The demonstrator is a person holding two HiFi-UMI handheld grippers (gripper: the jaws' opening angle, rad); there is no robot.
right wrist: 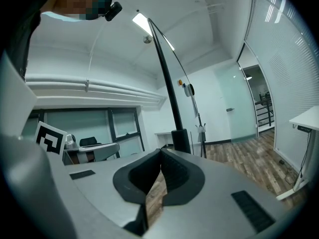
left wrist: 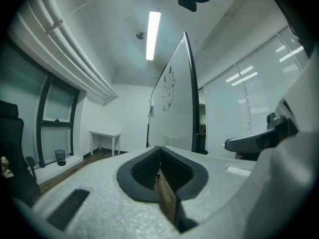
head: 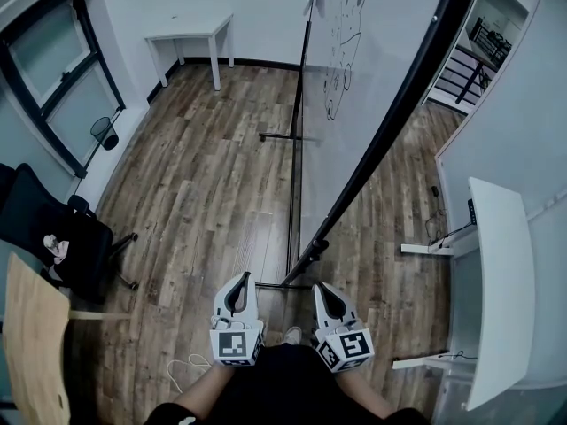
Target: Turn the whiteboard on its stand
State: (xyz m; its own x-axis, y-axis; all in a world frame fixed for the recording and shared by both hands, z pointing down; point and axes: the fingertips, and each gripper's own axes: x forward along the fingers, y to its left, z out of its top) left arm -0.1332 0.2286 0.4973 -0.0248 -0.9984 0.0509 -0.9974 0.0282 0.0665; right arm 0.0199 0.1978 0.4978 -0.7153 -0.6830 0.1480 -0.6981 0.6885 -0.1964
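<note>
A large whiteboard (head: 368, 104) with a black frame and a line drawing near its far end stands on a wheeled metal stand (head: 291, 211), edge-on to me. It shows again as the whiteboard (left wrist: 174, 111) in the left gripper view and as a dark frame edge (right wrist: 169, 93) in the right gripper view. My left gripper (head: 239, 283) is held low just before the stand's near foot, jaws shut and empty. My right gripper (head: 321, 289) sits beside it, also shut with nothing in it. Neither touches the board.
A small white table (head: 190, 38) stands at the far wall. A black office chair (head: 53, 242) and a wooden desk edge (head: 31, 343) are at the left, a wire bin (head: 104, 131) by the window. A white desk (head: 500, 282) runs along the right.
</note>
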